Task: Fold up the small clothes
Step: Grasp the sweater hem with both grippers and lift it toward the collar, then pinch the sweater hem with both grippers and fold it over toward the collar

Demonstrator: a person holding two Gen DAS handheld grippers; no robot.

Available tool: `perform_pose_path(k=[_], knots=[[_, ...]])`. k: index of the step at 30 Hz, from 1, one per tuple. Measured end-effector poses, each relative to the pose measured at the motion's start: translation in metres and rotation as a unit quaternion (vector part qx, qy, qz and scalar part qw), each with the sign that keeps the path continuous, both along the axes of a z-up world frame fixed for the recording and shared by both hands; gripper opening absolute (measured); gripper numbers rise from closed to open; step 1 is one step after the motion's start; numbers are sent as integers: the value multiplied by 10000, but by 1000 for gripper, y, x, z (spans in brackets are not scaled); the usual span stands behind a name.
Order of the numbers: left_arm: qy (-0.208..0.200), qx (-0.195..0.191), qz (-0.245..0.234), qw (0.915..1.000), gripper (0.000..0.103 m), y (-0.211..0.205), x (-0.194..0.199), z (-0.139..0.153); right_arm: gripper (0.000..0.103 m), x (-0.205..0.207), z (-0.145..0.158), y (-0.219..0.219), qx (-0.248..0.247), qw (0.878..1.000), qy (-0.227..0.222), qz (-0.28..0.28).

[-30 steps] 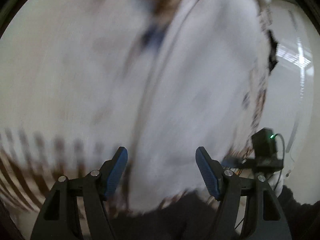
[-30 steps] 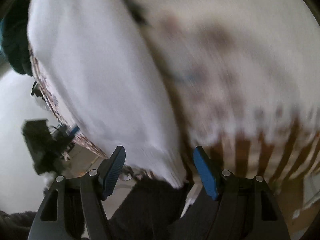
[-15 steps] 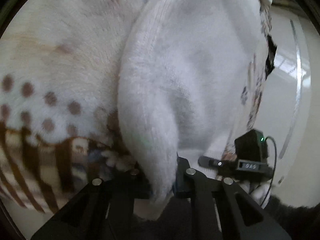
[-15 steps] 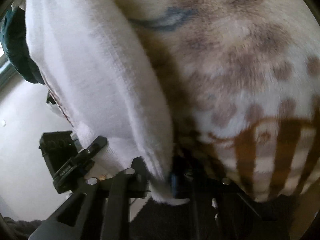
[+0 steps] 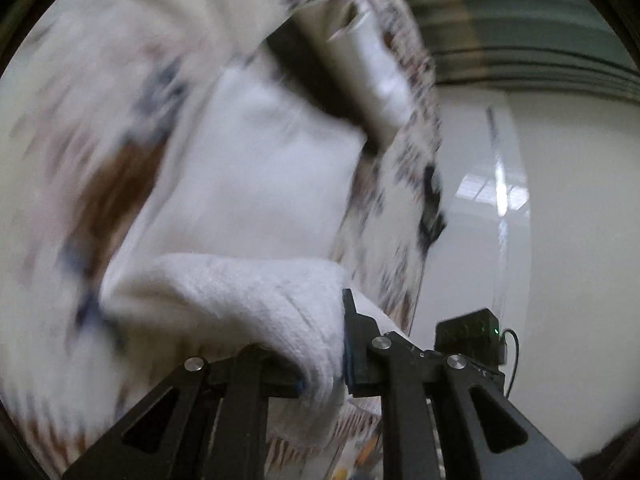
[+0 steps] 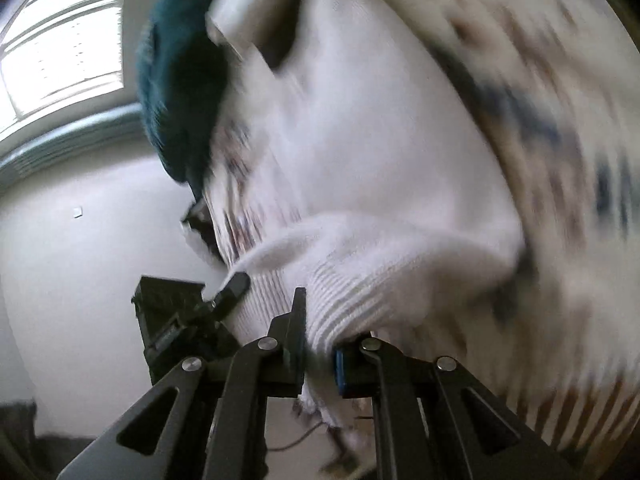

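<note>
Both tongs are squeezed almost all the way closed, and each 1 has a bit of the same soft white knit top pinched in it. Left tongs (image 5: 342,354) hold the fuzzy white edge of the white top (image 5: 256,184), which bunches up over the left jaw and spreads toward 11 o'clock. Right tongs (image 6: 320,354) have closed a little more just now and bite the ribbed hem of the white top (image 6: 384,168), with the ribs running out toward 1 o'clock.

Holding 2 spots on 1 edge makes sense. That way the edge stays straight and can be carried over like a page in a book to make a fold.

Most of the top lies spread on a patterned blanket (image 5: 80,128) with brown and blue marks. Much of the blanket is blurry, so its pattern is hard to read.

In the right view, a dark teal cloth (image 6: 180,76) sits at 11 o'clock near a bright window (image 6: 60,44). It looks like another piece waiting its turn.

Each view also shows the other hand's black tool (image 5: 470,334) close by, at 4 o'clock in the left view.
</note>
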State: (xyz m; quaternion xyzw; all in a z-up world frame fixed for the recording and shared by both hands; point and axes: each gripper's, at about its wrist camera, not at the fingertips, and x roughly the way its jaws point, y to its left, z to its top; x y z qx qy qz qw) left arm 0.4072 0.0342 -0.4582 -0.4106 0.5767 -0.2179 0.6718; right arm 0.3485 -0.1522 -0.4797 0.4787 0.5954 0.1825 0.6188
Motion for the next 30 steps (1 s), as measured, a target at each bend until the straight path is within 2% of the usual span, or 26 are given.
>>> perform_pose_path(k=[2, 4, 6, 7, 8, 9, 10, 11, 13, 15, 17, 18, 19, 21, 22, 23, 24, 25, 26, 30], knots=[[-154, -110, 134, 9997, 13, 1, 39, -2, 10, 44, 14, -26, -154, 9994, -278, -124], [-131, -152, 187, 9996, 17, -2, 80, -11, 11, 90, 20, -34, -221, 9986, -427, -223], [-48, -172, 344, 9992, 36, -1, 114, -23, 16, 133, 8, -40, -162, 9985, -360, -387], [-58, -233, 427, 9988, 41, -3, 127, -25, 21, 155, -1, -44, -154, 9982, -254, -515], [-94, -427, 591, 9973, 53, 6, 139, -28, 36, 171, -7, -52, -94, 9981, -194, -578], [-114, -480, 720, 9962, 58, 12, 142, -26, 45, 187, -11, -52, 14, 9974, -198, -687], [-165, -523, 846, 9949, 58, 12, 148, -24, 52, 173, -17, -85, 23, 9971, -257, -715], [-269, -567, 918, 9938, 59, 18, 150, -20, 54, 179, -17, -90, -23, 9965, -322, -765], [-446, -107, 873, 9951, 61, 21, 148, -12, 56, 183, -9, -93, -235, 9960, -472, -723], [-688, 713, 435, 9941, 61, 11, 146, -8, 58, 180, -3, -100, -804, 9936, -553, -567], [-733, 1509, -119, 9858, 61, -10, 149, -17, 58, 171, -6, -117, -1298, 9898, -490, -310], [-745, 1943, -460, 9770, 61, -25, 154, -25, 58, 168, -11, -125, -1525, 9872, -429, -193], [-758, 2110, -621, 9726, 61, -30, 150, -31, 58, 170, -19, -128, -1639, 9857, -369, -102], [-741, 2594, -1090, 9567, 56, -52, 156, -49, 58, 171, -35, -126, -1810, 9832, -237, 88], [-769, 2789, -1213, 9495, 46, -58, 158, -55, 58, 175, -43, -121, -1876, 9818, -243, 165], [-803, 3013, -1330, 9408, 7, -65, 163, -62, 56, 181, -50, -116, -1958, 9798, -274, 286], [-776, 3056, -1398, 9386, 7, -67, 166, -68, 49, 184, -58, -112, -2058, 9773, -315, 404], [-820, 2992, -1316, 9415, 7, -63, 167, -67, 19, 186, -58, -107, -2163, 9742, -426, 477], [-887, 2937, -1201, 9442, 6, -57, 164, -60, 9, 190, -59, -104, -2271, 9714, -470, 512], [-886, 2504, -569, 9624, 6, -19, 159, -41, 8, 192, -39, -109, -2410, 9675, -726, 233]])
